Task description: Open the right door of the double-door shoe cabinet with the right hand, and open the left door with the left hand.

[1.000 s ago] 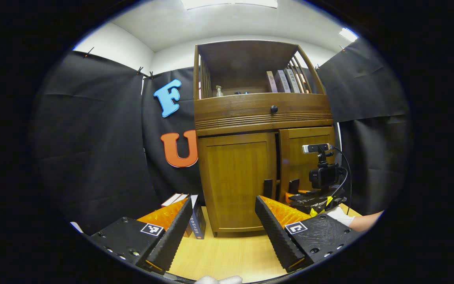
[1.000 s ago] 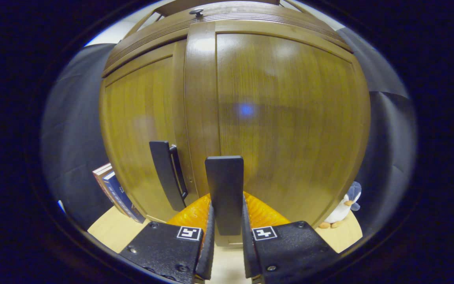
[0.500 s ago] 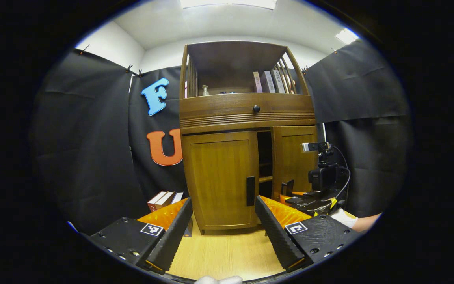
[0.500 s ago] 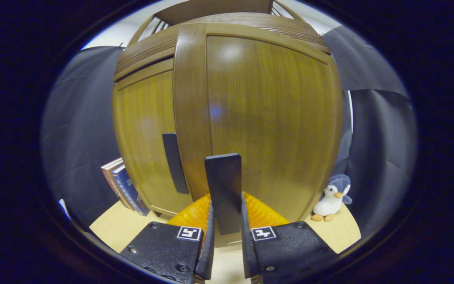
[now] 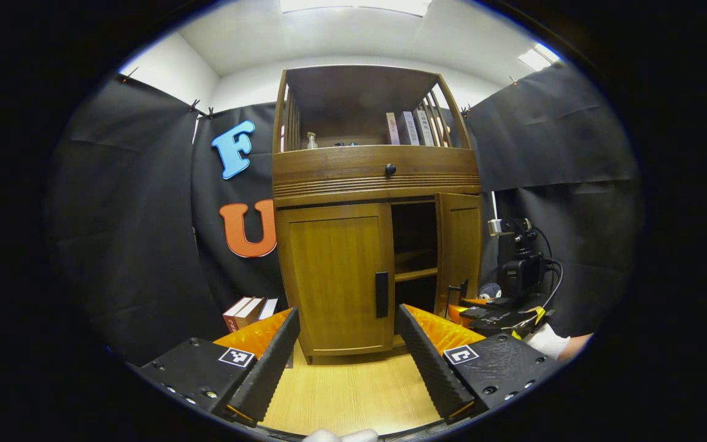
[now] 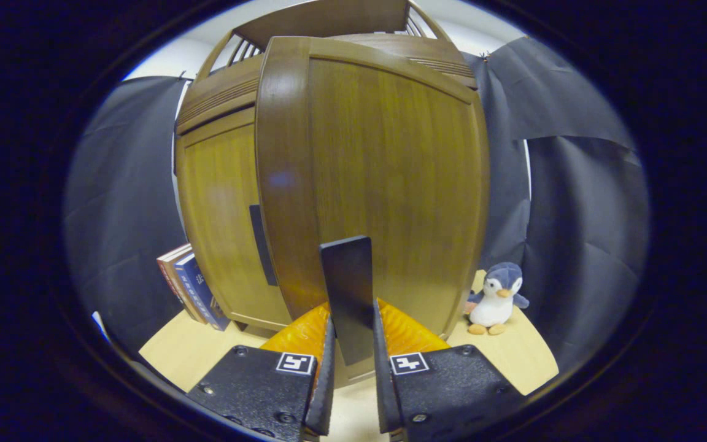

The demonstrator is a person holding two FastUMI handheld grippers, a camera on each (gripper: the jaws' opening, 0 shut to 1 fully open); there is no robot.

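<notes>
Where left gripper view looks ahead, left gripper (image 5: 347, 344) spread wide and empty, shoe cabinet (image 5: 375, 178) beyond, left door (image 5: 335, 276) shut, right door (image 5: 461, 245) swung open, right gripper (image 5: 461, 298) at its edge; right gripper view, right gripper (image 6: 350, 344) pinching right door handle (image 6: 347, 294), toy penguin (image 6: 493, 299) beside.

we see a plush penguin (image 6: 493, 298) sitting upright on the counter (image 6: 531, 359), near the black cloth wall (image 6: 580, 245). a few books (image 6: 189, 293) lean on the counter at the far side; the left gripper view shows them too (image 5: 248, 310), standing against the cloth (image 5: 139, 233). up on the open shelf (image 5: 353, 142) more books (image 5: 412, 127) lean together at one end, with a small bottle (image 5: 311, 140) toward the other. a round knob (image 5: 390, 169) sits on the drawer front below. overhead, ceiling lights (image 5: 353, 5) glow.
</notes>
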